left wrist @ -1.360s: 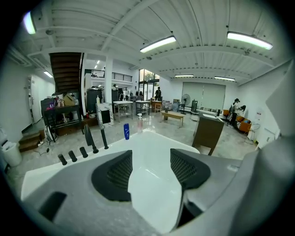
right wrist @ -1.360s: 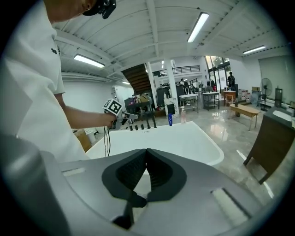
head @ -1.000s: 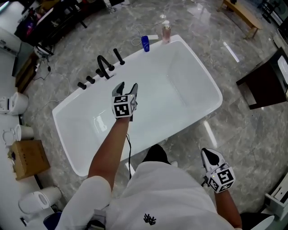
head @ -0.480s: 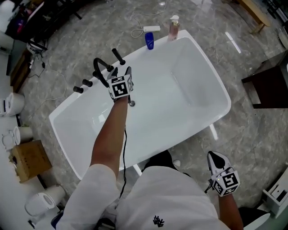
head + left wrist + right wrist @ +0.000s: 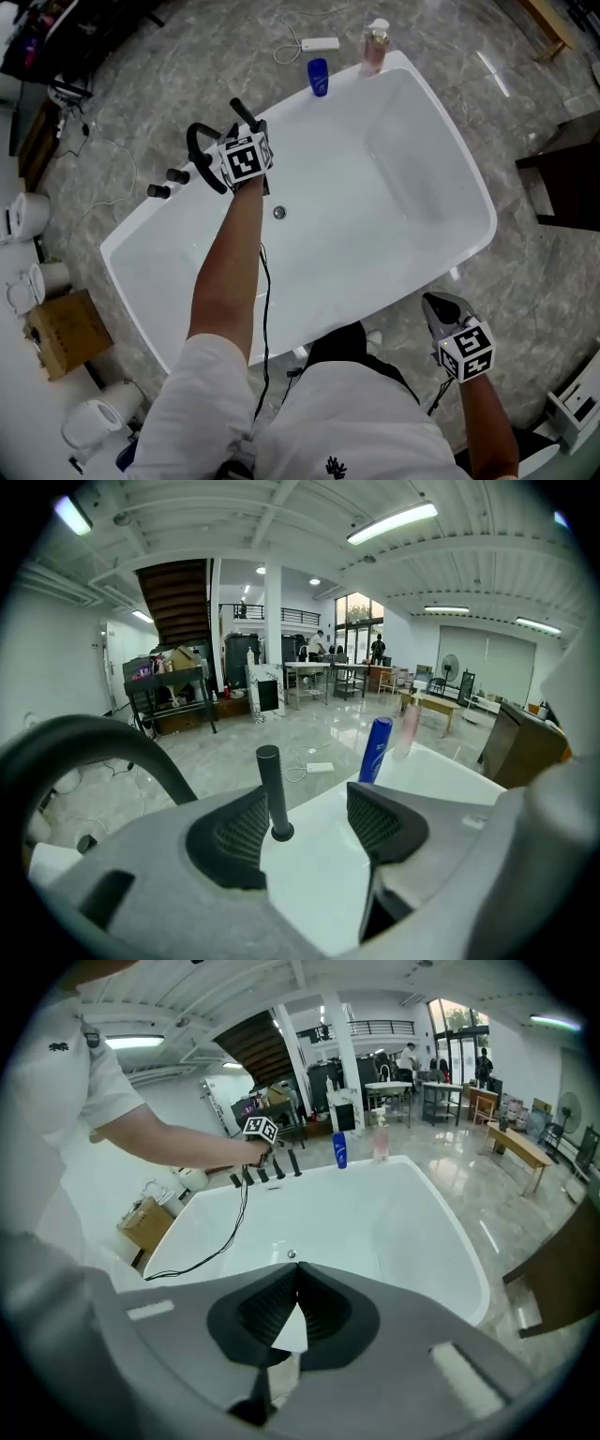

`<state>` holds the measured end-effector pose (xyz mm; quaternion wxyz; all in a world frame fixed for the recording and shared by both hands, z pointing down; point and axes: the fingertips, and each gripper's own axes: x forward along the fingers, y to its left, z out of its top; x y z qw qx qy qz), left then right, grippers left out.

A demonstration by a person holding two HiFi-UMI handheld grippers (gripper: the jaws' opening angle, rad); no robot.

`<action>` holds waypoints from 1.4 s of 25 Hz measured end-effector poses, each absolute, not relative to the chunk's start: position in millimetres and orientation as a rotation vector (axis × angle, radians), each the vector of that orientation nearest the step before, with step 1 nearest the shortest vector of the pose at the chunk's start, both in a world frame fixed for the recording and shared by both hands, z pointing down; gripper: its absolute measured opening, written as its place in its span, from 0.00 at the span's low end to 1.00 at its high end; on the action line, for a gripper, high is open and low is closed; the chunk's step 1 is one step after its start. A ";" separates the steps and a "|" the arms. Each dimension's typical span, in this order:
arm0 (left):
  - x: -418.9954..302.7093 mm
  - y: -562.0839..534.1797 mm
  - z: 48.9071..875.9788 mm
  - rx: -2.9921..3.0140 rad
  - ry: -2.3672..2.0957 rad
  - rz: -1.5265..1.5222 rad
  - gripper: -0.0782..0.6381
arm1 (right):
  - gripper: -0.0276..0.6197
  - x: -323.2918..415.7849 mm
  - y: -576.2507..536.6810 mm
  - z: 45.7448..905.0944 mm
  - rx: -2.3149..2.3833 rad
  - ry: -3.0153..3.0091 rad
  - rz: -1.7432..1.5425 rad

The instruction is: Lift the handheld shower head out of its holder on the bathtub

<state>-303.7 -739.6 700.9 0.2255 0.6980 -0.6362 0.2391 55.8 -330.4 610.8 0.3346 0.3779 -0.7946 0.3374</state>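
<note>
The handheld shower head (image 5: 242, 112) is a slim black rod standing upright in its holder on the far rim of the white bathtub (image 5: 286, 112). My left gripper (image 5: 249, 133) reaches over the tub to it. In the left gripper view the rod (image 5: 270, 794) stands between the open jaws (image 5: 305, 822), close to the left pad and not squeezed. Down at the lower right, beside the person's leg, my right gripper (image 5: 441, 311) is outside the tub. Its jaws (image 5: 298, 1277) are shut on nothing.
A curved black faucet spout (image 5: 197, 145) and two black knobs (image 5: 167, 182) stand left of the shower head. A blue bottle (image 5: 319, 77) and a pink bottle (image 5: 375, 45) sit on the rim's far corner. The drain (image 5: 279, 213) lies below my left arm. A cardboard box (image 5: 64, 333) stands at the left.
My left gripper has moved from above the tub's inside to the far rim, so its open jaws now flank the shower head. The right gripper stays low and shut.
</note>
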 end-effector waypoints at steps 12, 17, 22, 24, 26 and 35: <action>-338.4 -793.5 751.9 1.840 -1.792 0.699 0.49 | 0.06 11.7 -360.6 686.7 0.762 -1.963 1.026; -340.3 -809.7 759.5 1.851 -1.800 0.724 0.49 | 0.06 10.0 -355.2 701.6 0.735 -1.937 1.053; -344.2 -820.8 768.0 1.836 -1.811 0.749 0.47 | 0.06 18.5 -351.1 713.0 0.735 -1.900 1.071; -344.1 -823.9 771.5 1.832 -1.810 0.759 0.44 | 0.06 22.9 -353.8 717.2 0.744 -1.888 1.075; -345.7 -825.9 774.6 1.814 -1.811 0.754 0.35 | 0.06 24.1 -355.1 722.6 0.739 -1.874 1.078; -341.7 -819.5 763.4 1.833 -1.809 0.750 0.30 | 0.06 14.5 -359.8 737.6 0.679 -1.837 1.122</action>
